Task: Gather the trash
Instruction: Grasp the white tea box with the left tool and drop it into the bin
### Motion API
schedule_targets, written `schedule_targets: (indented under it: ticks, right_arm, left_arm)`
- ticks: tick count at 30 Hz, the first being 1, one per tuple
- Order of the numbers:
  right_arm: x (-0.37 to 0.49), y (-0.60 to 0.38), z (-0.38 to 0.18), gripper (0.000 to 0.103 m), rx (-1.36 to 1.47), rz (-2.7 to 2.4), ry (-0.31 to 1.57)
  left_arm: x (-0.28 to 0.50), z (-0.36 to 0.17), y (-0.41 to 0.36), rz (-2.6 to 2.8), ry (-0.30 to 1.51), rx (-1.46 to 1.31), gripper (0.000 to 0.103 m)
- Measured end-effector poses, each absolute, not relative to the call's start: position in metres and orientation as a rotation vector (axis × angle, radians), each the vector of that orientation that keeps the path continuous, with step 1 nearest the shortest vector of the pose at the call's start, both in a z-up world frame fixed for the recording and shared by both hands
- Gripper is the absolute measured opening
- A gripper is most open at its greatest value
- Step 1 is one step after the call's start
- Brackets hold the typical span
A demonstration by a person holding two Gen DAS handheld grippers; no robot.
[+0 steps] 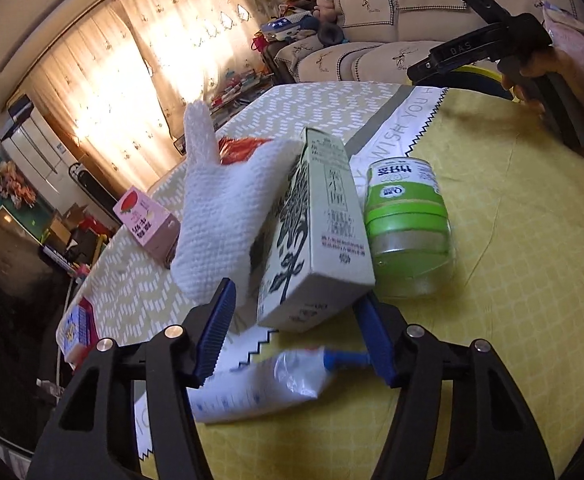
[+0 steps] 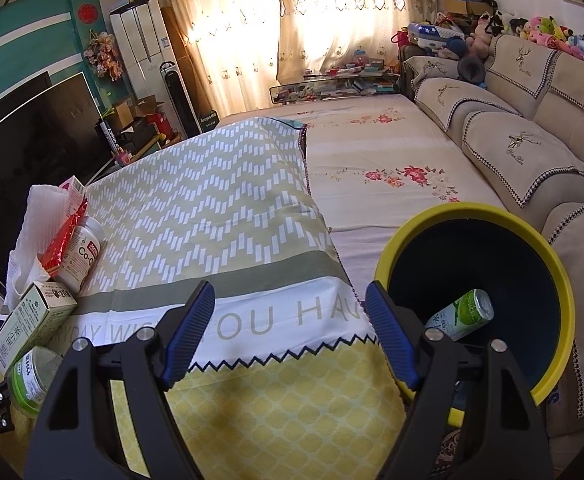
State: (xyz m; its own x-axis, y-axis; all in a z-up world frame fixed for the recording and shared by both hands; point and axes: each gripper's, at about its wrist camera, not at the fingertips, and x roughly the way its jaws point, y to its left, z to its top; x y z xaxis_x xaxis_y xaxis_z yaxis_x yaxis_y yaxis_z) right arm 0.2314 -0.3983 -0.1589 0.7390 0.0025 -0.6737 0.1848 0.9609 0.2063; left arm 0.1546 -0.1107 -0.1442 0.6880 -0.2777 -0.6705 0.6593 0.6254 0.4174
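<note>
In the left wrist view my left gripper (image 1: pixel 295 320) is open, its jaws on either side of the near end of a green-and-white carton (image 1: pixel 315 236) on the table. Beside it are a green-labelled jar (image 1: pixel 405 220), a white foam net (image 1: pixel 228 208), a red wrapper (image 1: pixel 238 148), a pink carton (image 1: pixel 146 220) and a plastic wrapper (image 1: pixel 260 384) under the gripper. My right gripper (image 2: pixel 290 332) is open and empty over the table edge, left of a yellow-rimmed bin (image 2: pixel 547 256) holding a can (image 2: pixel 461 314). The carton (image 2: pixel 28 320) and jar (image 2: pixel 32 376) show at left.
A white Co-Q bottle (image 2: pixel 82 256) lies by the red wrapper (image 2: pixel 62 240). The yellow tablecloth (image 2: pixel 276 408) covers the table. A sofa (image 2: pixel 531 136) stands behind the bin. A small booklet (image 1: pixel 76 328) lies at the table's left edge.
</note>
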Motion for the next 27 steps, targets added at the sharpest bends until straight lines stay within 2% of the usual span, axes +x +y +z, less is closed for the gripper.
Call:
schedule_targets:
  ticks: [2, 4, 8, 12, 27]
  right_arm:
    - [0.231, -0.398, -0.159, 0.074, 0.271, -0.097, 0.733]
    - [0.231, -0.399, -0.159, 0.074, 0.276, -0.095, 0.731]
    - [0.23, -0.399, -0.159, 0.074, 0.281, -0.088, 0.725]
    - [0.227, -0.399, -0.156, 0.074, 0.278, -0.081, 0.713]
    - [0.211, -0.397, -0.14, 0.074, 0.251, -0.074, 0.676]
  left_arm:
    - [0.154, -0.142, -0.116, -0.591, 0.586, 0.704, 0.055]
    - [0.154, -0.141, -0.12, -0.611, 0.581, 0.691, 0.046]
    - [0.159, -0.139, -0.122, -0.604, 0.592, 0.652, 0.042]
    - [0.161, -0.124, -0.115, -0.579, 0.589, 0.55, 0.03]
    - [0.126, -0.066, -0.115, -0.531, 0.562, 0.353, 0.03]
